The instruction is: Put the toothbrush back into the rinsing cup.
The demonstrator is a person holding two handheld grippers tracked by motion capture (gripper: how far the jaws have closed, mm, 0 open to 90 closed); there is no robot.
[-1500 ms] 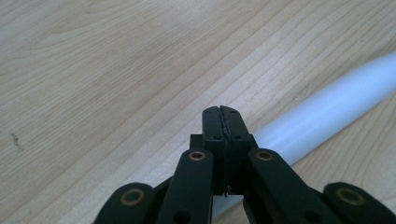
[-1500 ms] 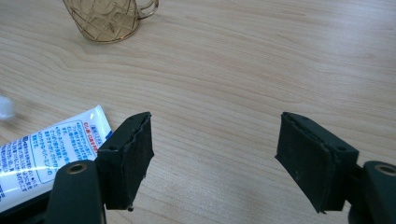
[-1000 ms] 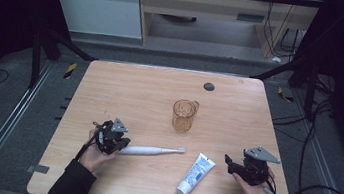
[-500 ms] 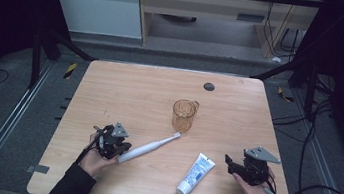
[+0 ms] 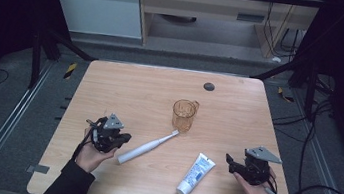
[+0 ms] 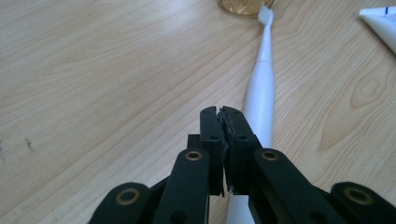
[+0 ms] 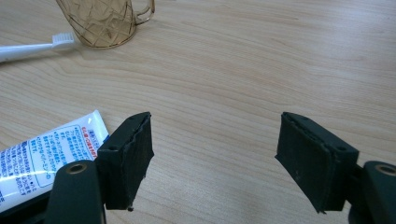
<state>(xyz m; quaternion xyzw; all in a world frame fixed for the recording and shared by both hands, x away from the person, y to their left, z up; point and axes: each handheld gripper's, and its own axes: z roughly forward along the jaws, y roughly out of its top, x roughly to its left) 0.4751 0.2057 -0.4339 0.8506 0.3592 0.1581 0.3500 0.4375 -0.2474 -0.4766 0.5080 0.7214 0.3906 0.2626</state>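
Left claw (image 6: 223,122) nearly closed, empty, over toothbrush (image 6: 261,88); right claw (image 7: 212,154) wide

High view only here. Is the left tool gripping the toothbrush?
Observer: No. Left gripper view: left tool jaws all but together, just been opening, nothing between them; toothbrush handle runs beneath.
Operator: Head against the cup?
Observer: Bristles lie right at the cup foot; contact, can't tell.
Operator: Right tool?
Observer: Right gripper view: right tool jaws wide open, empty, bare table between them, tube beside one jaw.
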